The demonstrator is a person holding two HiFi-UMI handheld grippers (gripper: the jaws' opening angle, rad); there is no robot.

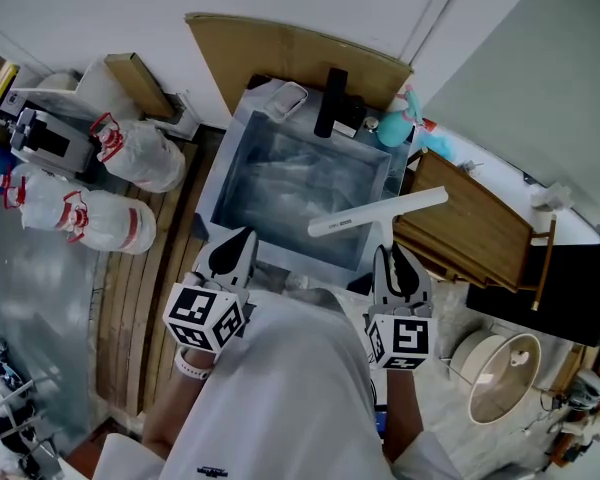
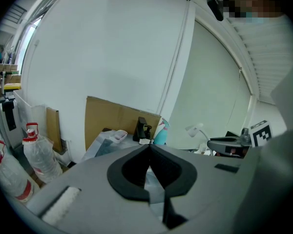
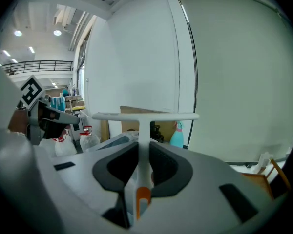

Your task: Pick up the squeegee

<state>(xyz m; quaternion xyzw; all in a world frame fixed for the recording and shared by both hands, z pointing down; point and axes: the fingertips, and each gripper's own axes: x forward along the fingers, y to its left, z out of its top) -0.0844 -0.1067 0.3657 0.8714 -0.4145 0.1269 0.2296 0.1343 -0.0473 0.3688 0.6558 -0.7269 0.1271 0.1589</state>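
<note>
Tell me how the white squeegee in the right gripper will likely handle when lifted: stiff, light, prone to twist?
The squeegee is probably stiff: its crossbar runs straight with no sag. It looks light, being thin and seemingly plastic. Because the right gripper clamps only the narrow handle, the wide head might pivot or twist in the grasp.

All three views are brightly and evenly lit by soft, diffuse light, with only faint shadows cast; ceiling lamps [image 3: 18, 33] are seen glowing at the upper left of the right gripper view. Both gripper views are bent by strong fisheye distortion and cut off by black corners. The near bodies of the left gripper [image 2: 149, 145] and the right gripper [image 3: 139, 142] are rendered soft along the bottom, while the background is kept sharper.
</note>
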